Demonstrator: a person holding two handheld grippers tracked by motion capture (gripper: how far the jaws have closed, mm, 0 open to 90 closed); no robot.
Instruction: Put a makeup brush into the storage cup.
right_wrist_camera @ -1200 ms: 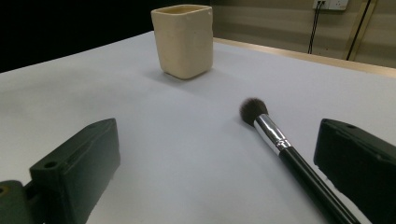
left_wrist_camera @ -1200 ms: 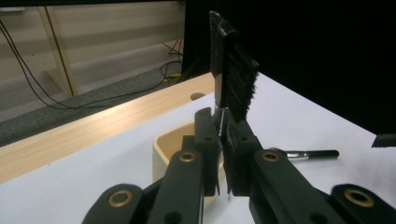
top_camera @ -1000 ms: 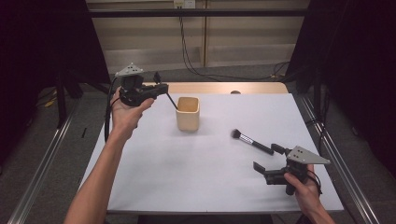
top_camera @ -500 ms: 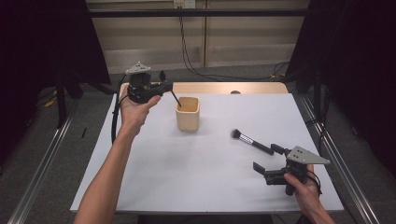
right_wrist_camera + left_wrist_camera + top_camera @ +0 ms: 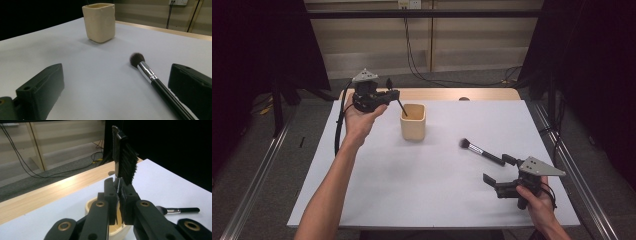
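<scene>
The left gripper (image 5: 393,95) is clamped on a small black brush (image 5: 124,162), bristle head up and handle slanting down into the cream cup (image 5: 413,121) at the worktop's (image 5: 422,190) far left. A makeup brush (image 5: 479,150) lies flat near the right gripper (image 5: 501,170), bristles toward the cup, handle running toward that gripper, whose jaws stand wide, empty, one jaw beside the handle.

- A white table (image 5: 412,190) with a pale wooden strip along its far edge (image 5: 447,94).
- A cream, square-sided cup (image 5: 413,121) stands upright toward the far left.
- A black-handled makeup brush (image 5: 481,151) lies flat at the right, bristles pointing toward the cup, well apart.
</scene>
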